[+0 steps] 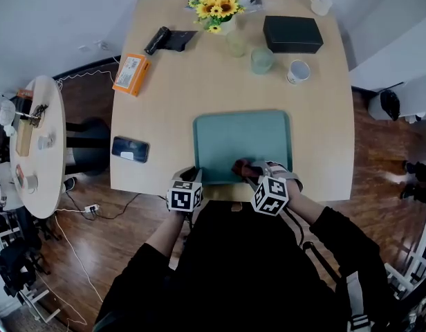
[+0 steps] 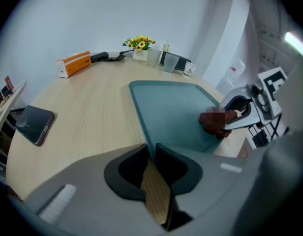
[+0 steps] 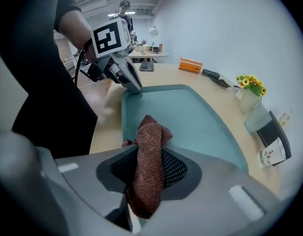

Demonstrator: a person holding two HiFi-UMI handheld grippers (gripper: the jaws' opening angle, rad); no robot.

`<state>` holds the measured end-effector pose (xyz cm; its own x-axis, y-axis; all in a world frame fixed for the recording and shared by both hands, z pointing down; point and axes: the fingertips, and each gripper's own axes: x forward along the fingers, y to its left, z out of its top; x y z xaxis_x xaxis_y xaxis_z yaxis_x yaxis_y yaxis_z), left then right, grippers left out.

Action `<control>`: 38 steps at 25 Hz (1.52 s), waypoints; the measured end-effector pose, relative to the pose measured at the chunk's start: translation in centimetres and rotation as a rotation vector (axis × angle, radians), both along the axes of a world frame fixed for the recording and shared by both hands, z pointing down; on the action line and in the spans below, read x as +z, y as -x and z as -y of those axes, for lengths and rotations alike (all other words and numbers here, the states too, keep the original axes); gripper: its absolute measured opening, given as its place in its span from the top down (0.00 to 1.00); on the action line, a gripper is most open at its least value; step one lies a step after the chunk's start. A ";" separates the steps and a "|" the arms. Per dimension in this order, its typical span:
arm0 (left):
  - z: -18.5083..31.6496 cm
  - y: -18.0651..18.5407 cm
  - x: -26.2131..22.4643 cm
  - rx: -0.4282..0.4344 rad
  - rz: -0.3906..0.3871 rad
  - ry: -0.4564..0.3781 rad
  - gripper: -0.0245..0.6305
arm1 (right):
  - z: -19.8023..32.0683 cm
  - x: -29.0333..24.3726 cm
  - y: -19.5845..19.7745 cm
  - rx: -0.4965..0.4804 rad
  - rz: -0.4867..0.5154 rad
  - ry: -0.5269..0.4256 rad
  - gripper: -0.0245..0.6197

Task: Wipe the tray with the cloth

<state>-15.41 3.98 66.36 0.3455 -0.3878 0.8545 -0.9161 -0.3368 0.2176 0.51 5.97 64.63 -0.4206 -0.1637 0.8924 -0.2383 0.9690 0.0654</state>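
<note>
The teal tray (image 1: 244,133) lies flat on the light wooden bench (image 1: 164,116), at the near edge, in the lower centre of the head view. The brown cloth (image 1: 242,168) sits on the tray's lower right part, just inside the near rim. The right tool (image 1: 251,173) has its jaws closed on that cloth: in the right gripper view the bunched cloth (image 3: 150,132) stands pinched between the two pads and sticks out past them over the tray (image 3: 196,117). The left tool (image 1: 191,176) is at the tray's lower left corner with its jaws brought together; in the left gripper view the corner rim runs right up to the tips of the left tool (image 2: 151,154), but whether they pinch it cannot be told. Left of the tray a dark phone (image 1: 130,149) lies on the bench. Further up the frame are an orange box (image 1: 131,74), a vase of sunflowers (image 1: 218,5), a black box (image 1: 292,34), a pale glass (image 1: 261,60) and a white mug (image 1: 299,71). A round side table (image 1: 36,144) stands at the left edge.
</note>
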 end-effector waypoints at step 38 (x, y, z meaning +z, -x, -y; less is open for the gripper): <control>0.1 0.3 0.0 0.006 0.005 0.010 0.91 | 2.5 0.3 -8.1 -0.025 -0.118 -0.077 0.79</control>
<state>-15.72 3.83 66.35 0.3434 -0.3774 0.8600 -0.9152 -0.3403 0.2161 8.58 3.44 64.92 -0.3178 -0.2242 0.9213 -0.2006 0.9655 0.1658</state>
